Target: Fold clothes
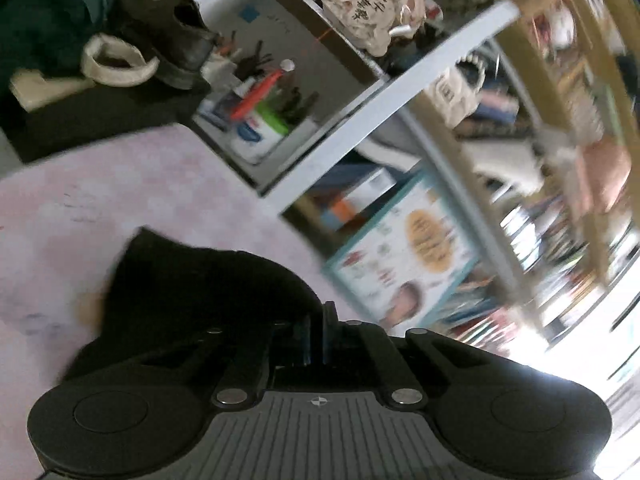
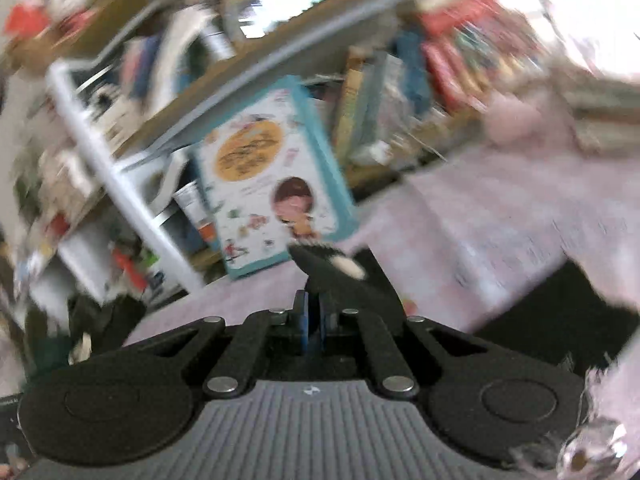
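In the left wrist view my left gripper (image 1: 319,316) is shut on a black garment (image 1: 192,292), which hangs to the left over a pale pink checked sheet (image 1: 120,184). In the right wrist view my right gripper (image 2: 316,300) is shut on a corner of the black garment (image 2: 336,276), which carries a small white patch. More of the black cloth (image 2: 560,320) shows at the lower right, partly under the pink sheet (image 2: 500,216). Both views are blurred by motion.
A cluttered shelf unit stands behind the sheet, with a white shelf board (image 1: 384,100), a box of pens and tubes (image 1: 260,120) and a teal-edged picture book (image 1: 404,248), which also shows in the right wrist view (image 2: 268,184). A dark shoe (image 1: 176,40) lies at the far left.
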A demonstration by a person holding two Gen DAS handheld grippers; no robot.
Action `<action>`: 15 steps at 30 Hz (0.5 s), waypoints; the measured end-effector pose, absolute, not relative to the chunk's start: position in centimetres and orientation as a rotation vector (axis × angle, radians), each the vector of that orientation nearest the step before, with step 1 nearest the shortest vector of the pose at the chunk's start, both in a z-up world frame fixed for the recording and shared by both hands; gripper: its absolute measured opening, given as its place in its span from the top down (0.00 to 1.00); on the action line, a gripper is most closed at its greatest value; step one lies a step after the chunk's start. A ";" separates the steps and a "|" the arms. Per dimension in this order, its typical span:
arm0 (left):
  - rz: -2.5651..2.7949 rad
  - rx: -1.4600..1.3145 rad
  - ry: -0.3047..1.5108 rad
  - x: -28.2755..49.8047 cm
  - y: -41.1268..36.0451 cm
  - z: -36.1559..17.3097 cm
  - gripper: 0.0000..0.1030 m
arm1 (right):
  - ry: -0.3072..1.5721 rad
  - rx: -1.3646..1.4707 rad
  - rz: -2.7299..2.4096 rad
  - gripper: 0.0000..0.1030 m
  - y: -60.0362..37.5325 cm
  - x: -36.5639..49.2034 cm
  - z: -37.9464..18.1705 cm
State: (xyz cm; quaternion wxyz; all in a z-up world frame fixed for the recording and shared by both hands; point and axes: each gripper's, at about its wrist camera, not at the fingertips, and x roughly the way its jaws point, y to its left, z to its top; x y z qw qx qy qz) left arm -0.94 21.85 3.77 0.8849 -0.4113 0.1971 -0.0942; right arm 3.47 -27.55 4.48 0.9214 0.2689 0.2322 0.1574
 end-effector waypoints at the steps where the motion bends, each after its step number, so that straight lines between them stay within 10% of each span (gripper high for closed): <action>1: -0.215 -0.884 0.406 -0.1 22.1 3.8 0.97 | 0.488 0.591 0.310 0.94 -28.1 3.5 4.1; 15: -0.088 -1.137 0.470 8.5 24.2 -0.2 0.96 | 0.480 0.678 0.258 0.91 -29.1 5.3 3.9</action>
